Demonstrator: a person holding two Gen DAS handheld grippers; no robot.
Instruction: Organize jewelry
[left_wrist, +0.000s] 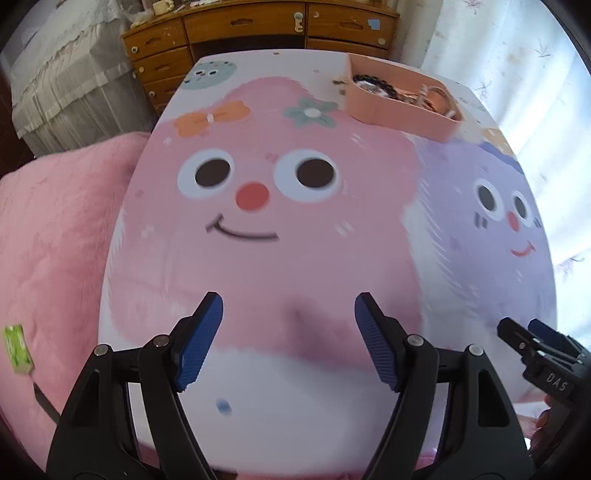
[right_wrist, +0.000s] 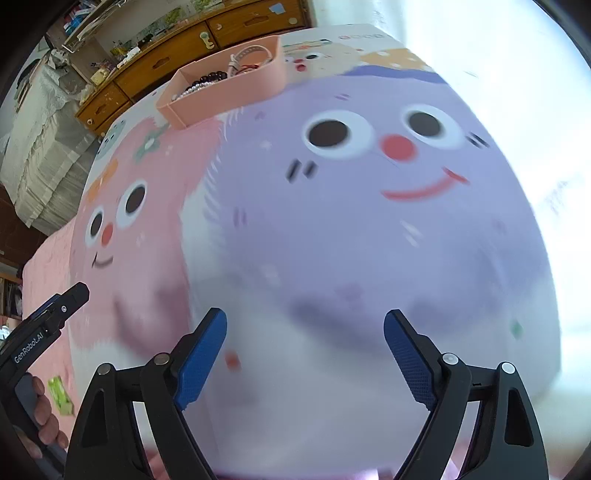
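Two handheld grippers hover over a cartoon-printed table: the left gripper (left_wrist: 289, 314) has its blue ribbed pads spread wide with nothing between them, and the right gripper (right_wrist: 305, 328) is likewise agape and empty, both above the glossy table (left_wrist: 332, 266) near its front edge. At about one o'clock in the left wrist view, well apart from both tools, sits the tray (left_wrist: 400, 110), a smooth pink rectangular box whose long axis runs diagonally from upper left to lower right. Inside lie a dark beaded bracelet (left_wrist: 367, 79) and a pink strap (left_wrist: 437, 98), loosely heaped. A fluffy pink blanket (left_wrist: 55, 221) lies at nine o'clock; a wooden dresser (left_wrist: 255, 26) stands at twelve.
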